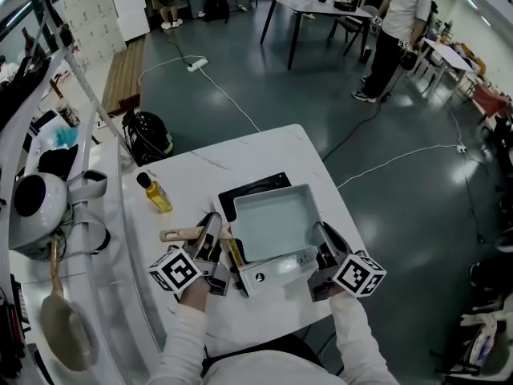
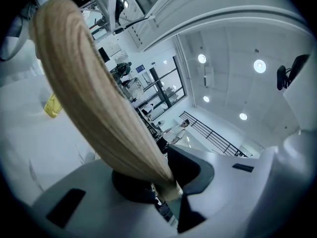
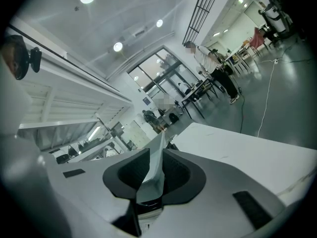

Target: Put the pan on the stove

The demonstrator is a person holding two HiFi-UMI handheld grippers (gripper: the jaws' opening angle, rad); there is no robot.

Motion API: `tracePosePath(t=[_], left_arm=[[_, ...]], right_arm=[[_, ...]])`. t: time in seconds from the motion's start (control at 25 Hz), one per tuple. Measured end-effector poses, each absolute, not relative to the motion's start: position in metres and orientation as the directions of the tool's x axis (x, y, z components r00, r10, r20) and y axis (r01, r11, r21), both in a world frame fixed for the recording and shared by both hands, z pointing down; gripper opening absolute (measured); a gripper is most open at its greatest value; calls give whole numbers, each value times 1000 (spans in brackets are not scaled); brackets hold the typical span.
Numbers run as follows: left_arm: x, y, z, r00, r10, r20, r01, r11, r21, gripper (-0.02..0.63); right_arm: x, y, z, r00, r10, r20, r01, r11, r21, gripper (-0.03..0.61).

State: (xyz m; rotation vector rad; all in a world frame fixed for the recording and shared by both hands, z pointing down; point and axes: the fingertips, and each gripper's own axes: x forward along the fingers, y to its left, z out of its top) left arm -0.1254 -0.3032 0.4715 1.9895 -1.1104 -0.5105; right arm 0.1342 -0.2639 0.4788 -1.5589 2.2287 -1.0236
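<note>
A square pale grey pan (image 1: 276, 221) with a wooden handle (image 1: 180, 233) is tilted over the black stove (image 1: 243, 194) on the white table (image 1: 264, 151). Only the stove's far and left edges show behind the pan. My left gripper (image 1: 215, 231) is shut on the wooden handle (image 2: 94, 98), which fills the left gripper view between the jaws. My right gripper (image 1: 325, 245) is shut on the pan's right wall. In the right gripper view that thin wall (image 3: 154, 170) stands edge-on between the pads.
A yellow bottle (image 1: 154, 192) stands on the table left of the stove. A shelf rack with a white round appliance (image 1: 36, 203) and a hanging ladle (image 1: 60, 319) runs along the left. A black helmet (image 1: 148, 133) and cables lie on the floor; a person (image 1: 397, 30) stands far off.
</note>
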Motion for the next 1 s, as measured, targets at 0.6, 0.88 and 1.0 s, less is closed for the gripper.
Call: tracePosePath(t=[0.6, 0.88, 1.0], left_arm=[[-128, -319, 478, 505, -862, 40, -545, -283, 789, 87], [-137, -324, 483, 473, -880, 47, -559, -258, 788, 87], [-139, -326, 486, 464, -885, 47, -559, -251, 790, 89]], right_arm=[[133, -291, 487, -436, -875, 207, -732, 212, -647, 97], [125, -305, 493, -465, -862, 204, -730, 243, -638, 97], [124, -310, 493, -474, -857, 200, -728, 254, -637, 97]])
